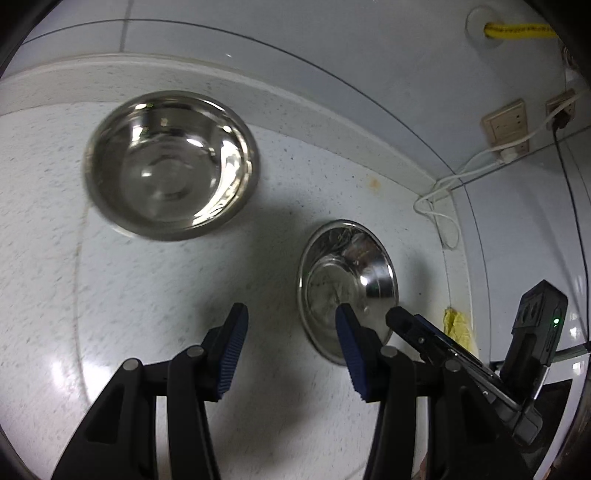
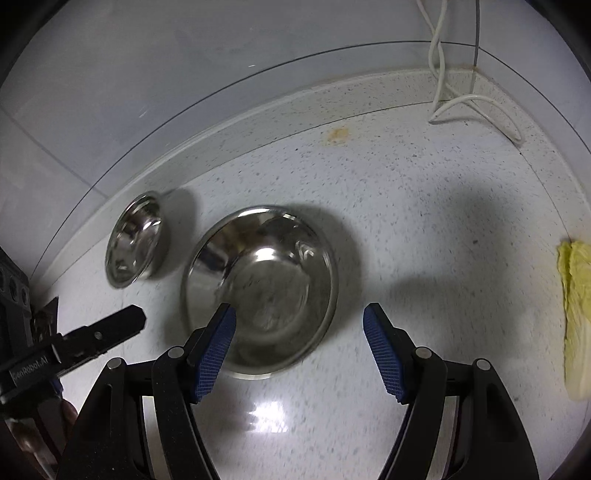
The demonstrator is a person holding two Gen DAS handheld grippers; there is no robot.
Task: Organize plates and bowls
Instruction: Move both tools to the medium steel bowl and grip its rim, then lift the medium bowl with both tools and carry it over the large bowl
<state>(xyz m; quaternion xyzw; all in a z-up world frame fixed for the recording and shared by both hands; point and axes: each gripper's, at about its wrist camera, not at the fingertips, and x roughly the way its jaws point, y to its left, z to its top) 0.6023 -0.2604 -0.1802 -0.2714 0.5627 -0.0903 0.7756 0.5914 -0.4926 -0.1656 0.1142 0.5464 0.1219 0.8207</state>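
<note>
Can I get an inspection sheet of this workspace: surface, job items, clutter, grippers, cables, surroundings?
Surface: white speckled stone countertop, one yellowish stain near the back edge.
Job's things: deep round stainless-steel bowl and shallow wide-rimmed stainless-steel dish, both upright, empty, standing apart.
Clutter: pale yellow-green cabbage leaf lying flat at the right.
Grippers: left hand-held gripper open, nothing between its blue pads; right hand-held gripper open, empty, its left pad overlapping the dish in its own view.
Cables: looped white cable resting on the counter's back corner; thin black cable hanging on the wall.
Surroundings: pale tiled wall, beige wall sockets, yellow braided hose.
</note>
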